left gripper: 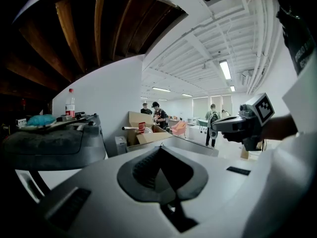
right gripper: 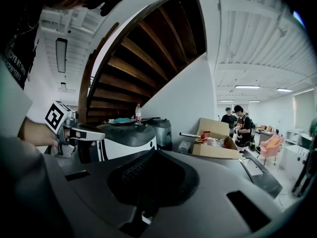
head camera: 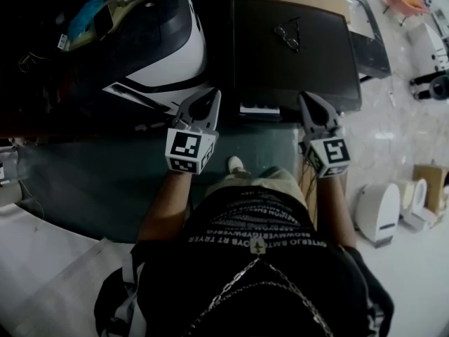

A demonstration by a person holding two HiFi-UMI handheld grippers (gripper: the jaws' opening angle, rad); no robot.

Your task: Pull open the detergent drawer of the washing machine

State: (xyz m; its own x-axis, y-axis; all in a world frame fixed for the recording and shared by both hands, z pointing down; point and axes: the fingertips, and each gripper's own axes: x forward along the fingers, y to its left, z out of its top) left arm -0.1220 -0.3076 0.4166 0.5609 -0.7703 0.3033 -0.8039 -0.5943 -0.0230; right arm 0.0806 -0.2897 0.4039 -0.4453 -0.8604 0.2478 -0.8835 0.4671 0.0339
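The dark, flat-topped washing machine (head camera: 295, 55) stands straight ahead of me in the head view, with a pair of glasses (head camera: 287, 35) lying on its top. A pale strip (head camera: 259, 109) shows at its near front edge; I cannot make out the detergent drawer. My left gripper (head camera: 210, 98) is held out before the machine's left front corner, jaws shut and empty. My right gripper (head camera: 309, 100) hovers at its right front edge, also shut on nothing. Each gripper view shows its own closed jaws, left (left gripper: 161, 151) and right (right gripper: 156, 153), and the other gripper beside it.
A rounded black-and-white appliance (head camera: 154, 41) stands left of the machine, with a bottle (left gripper: 70, 103) on it. Behind are a cardboard box (right gripper: 215, 140), a wooden stair underside (right gripper: 148, 48) and people (left gripper: 158, 114). White devices (head camera: 379, 213) sit on the floor at the right.
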